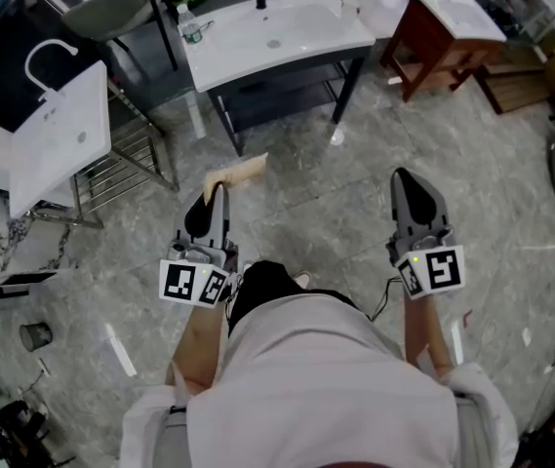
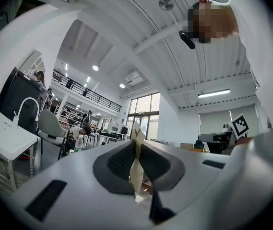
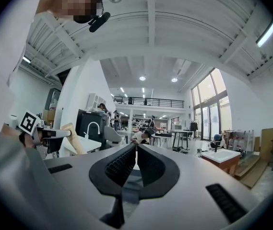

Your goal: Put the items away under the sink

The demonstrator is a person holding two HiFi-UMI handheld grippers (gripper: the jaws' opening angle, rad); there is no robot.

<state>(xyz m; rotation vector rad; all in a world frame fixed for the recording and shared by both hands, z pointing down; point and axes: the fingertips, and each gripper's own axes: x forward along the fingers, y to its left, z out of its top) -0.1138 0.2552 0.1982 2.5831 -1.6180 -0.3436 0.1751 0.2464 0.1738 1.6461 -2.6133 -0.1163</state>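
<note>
I hold a flat tan paper item [image 1: 238,174] in my left gripper [image 1: 218,192], whose jaws are shut on its near edge. In the left gripper view the thin sheet [image 2: 136,169] stands upright, pinched between the dark pads [image 2: 119,164]. My right gripper [image 1: 407,179] is shut with nothing in it; in the right gripper view its ribbed pads [image 3: 122,164] meet at the tip. Ahead of both grippers stands a white sink [image 1: 277,32] on a dark frame, with a dark shelf [image 1: 279,96] below the basin.
A water bottle [image 1: 190,25] stands at the sink's left corner. A second white sink [image 1: 62,139] on a wire rack [image 1: 121,169] stands at the left, and a wooden vanity [image 1: 448,32] at the right. A small cup [image 1: 35,335] sits on the marbled floor.
</note>
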